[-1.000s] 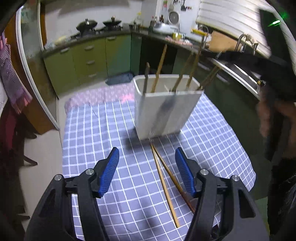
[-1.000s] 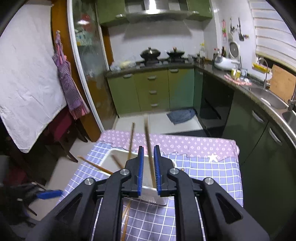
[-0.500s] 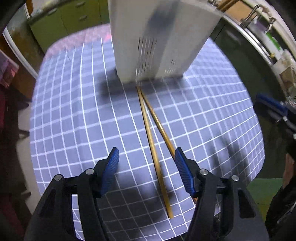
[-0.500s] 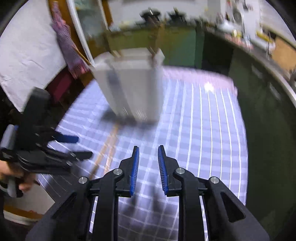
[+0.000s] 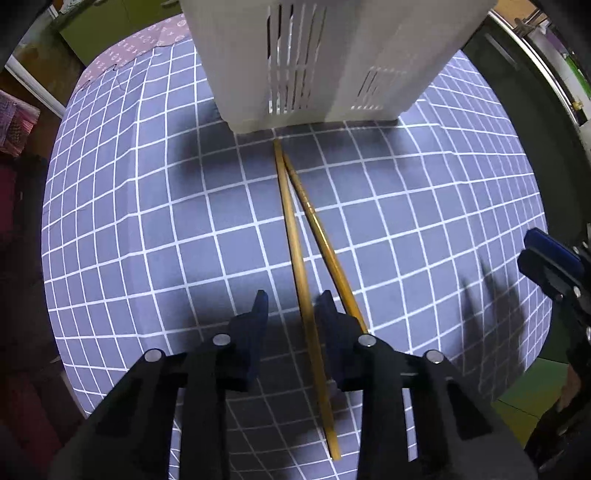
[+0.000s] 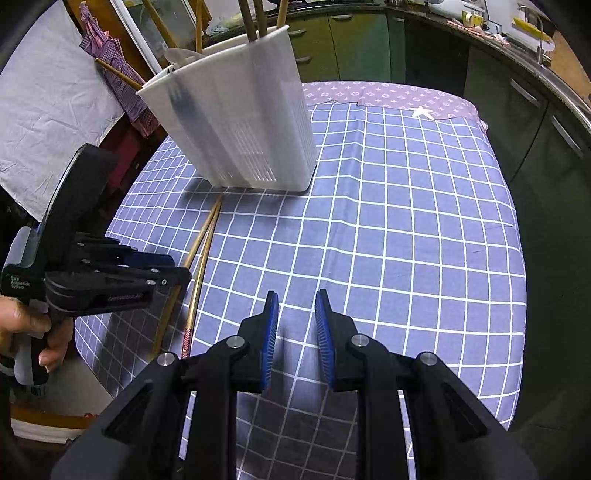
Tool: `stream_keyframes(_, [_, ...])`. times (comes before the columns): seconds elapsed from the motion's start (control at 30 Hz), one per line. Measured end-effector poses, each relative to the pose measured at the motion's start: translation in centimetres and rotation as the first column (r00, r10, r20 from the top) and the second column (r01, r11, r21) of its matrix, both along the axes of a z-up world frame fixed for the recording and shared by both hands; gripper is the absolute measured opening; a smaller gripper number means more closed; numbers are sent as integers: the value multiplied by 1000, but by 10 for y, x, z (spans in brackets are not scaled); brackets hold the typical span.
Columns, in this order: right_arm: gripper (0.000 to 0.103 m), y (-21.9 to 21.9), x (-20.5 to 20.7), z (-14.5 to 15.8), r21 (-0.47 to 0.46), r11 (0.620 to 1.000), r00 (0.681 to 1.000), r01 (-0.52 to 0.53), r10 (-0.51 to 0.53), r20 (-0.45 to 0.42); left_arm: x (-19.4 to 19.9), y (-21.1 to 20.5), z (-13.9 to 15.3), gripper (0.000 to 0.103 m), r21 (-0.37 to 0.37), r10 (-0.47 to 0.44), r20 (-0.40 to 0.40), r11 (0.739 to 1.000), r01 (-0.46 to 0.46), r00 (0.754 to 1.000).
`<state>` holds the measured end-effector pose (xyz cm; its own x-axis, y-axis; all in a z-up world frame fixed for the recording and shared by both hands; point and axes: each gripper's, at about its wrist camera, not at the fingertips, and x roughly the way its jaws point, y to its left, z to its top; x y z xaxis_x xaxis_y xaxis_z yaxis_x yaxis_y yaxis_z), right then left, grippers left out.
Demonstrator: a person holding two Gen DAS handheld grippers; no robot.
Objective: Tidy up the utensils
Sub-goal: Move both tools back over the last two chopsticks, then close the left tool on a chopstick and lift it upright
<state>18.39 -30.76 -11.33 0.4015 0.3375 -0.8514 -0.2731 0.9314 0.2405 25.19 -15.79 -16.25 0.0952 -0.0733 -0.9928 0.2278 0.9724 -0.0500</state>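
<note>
Left wrist view: the left gripper (image 5: 291, 306), having dropped over two chopsticks (image 5: 295, 236) lying before the white holder (image 5: 332, 55) on the checked cloth (image 5: 147, 221), was closing around one, while the right gripper (image 6: 295, 314), narrowly parted, held nothing, so pickup seemed imminent.

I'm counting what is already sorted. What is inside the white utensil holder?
Several wooden sticks stand in the white utensil holder, their tops poking out. Its walls hide their lower parts, so no exact count.
</note>
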Motion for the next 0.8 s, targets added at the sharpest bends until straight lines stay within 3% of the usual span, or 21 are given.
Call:
stream_keyframes(0.17, [23, -4, 1, -4, 3, 1000, 1000, 4, -4, -10, 5, -7, -2, 28, 18, -4, -4, 1000, 4, 1000])
stream_keyframes(0.33, [23, -7, 1, -8, -1, 1000, 1000, 8, -8, -23, 5, -12, -3, 13, 50, -20, -9, 999, 20, 1000])
stream_keyframes(0.6, [23, -6, 1, -13, -9, 1000, 999, -1, 0, -48, 8, -6, -1, 7, 12, -5, -25, 1000, 5, 1000])
stream_keyframes(0.8, [26, 3, 3, -14, -26, 1000, 998, -17, 15, -69, -6, 16, 25, 7, -28, 0, 48, 1000, 2, 999])
